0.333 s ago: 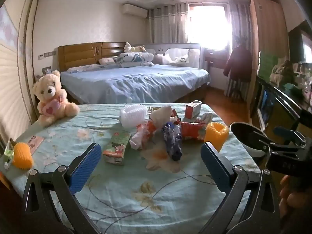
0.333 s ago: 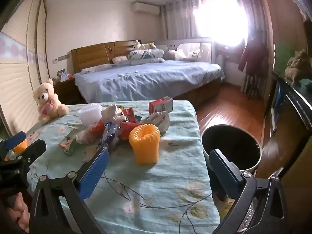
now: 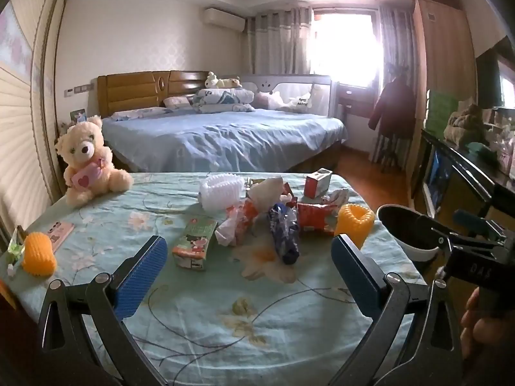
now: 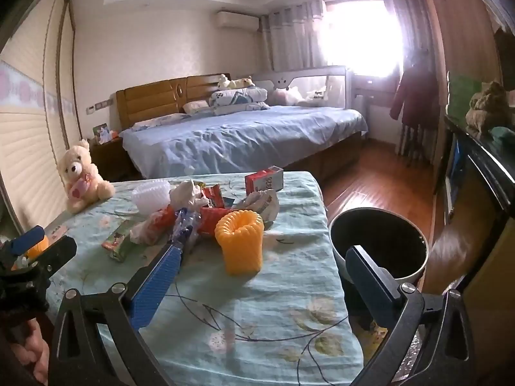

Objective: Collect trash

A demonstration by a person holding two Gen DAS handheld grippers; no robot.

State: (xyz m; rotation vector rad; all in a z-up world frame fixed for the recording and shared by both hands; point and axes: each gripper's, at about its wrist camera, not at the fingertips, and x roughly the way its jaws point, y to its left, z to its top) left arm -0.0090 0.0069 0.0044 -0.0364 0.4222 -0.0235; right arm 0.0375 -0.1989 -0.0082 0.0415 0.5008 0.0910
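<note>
My left gripper [image 3: 249, 273] hovers above the near part of the table covered in a pale green floral cloth [image 3: 225, 315], its blue-padded jaws spread wide with nothing between them. My right gripper [image 4: 260, 284] is likewise spread wide and empty; its left pad sits low over the cloth near the trash, while its right pad overlaps the black round bin with a pale outer wall [image 4: 379, 241] standing on the floor just off the table's right edge.

The trash lies heaped mid-table: a white ribbed foam fruit net [image 3: 222, 188], a crumpled white tissue [image 3: 267, 189], an orange-and-white plastic wrapper [image 3: 236, 222], a dark blue crinkled wrapper [image 3: 285, 234], a red snack packet [image 3: 313, 218], a green drink carton lying flat [image 3: 193, 244], and a red-and-white small box standing upright [image 4: 264, 178] at the far edge. I cannot separate the pieces buried inside the heap. An orange foam net sleeve standing upright [image 4: 239, 241] sits nearest my right gripper; a second orange foam net [image 3: 38, 254] lies apart at the left edge, partly hidden behind the left gripper in the right view. A cream teddy bear holding a pink heart [image 3: 88, 160] sits at the far left corner. The window glare washes out detail beyond the bed with the blue sheet [image 3: 225, 135].
</note>
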